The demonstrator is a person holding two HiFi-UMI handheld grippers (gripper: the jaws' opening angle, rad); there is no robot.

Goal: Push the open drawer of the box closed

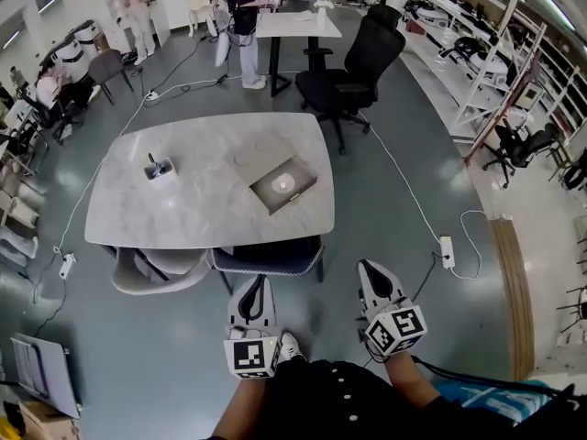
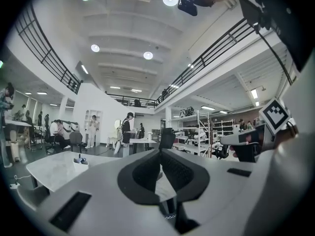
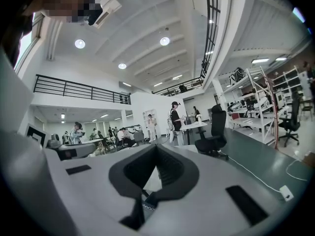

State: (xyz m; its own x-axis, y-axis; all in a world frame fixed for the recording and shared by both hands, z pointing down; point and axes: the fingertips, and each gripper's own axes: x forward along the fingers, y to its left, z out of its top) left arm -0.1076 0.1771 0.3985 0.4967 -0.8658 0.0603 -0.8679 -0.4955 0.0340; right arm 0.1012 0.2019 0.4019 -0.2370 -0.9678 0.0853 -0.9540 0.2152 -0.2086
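Note:
A flat grey box (image 1: 259,157) lies on the grey marble table (image 1: 183,214) in the head view. Its drawer (image 1: 284,186) is pulled out toward the table's near right edge, with a small round white thing inside. Both grippers hang well short of the table, above the floor in front of the person. My left gripper (image 1: 259,282) has its jaws meeting at the tip and holds nothing; the left gripper view shows the same (image 2: 160,152). Further right, my right gripper (image 1: 365,267) is also shut and empty (image 3: 156,147). Neither gripper view shows the box.
A white cup with pens (image 1: 159,168) stands on the table's left part. A beige chair (image 1: 160,269) and a dark chair (image 1: 271,257) are tucked under the near edge. A black office chair (image 1: 353,67) stands behind the table. A power strip (image 1: 447,251) and cable lie on the floor at right.

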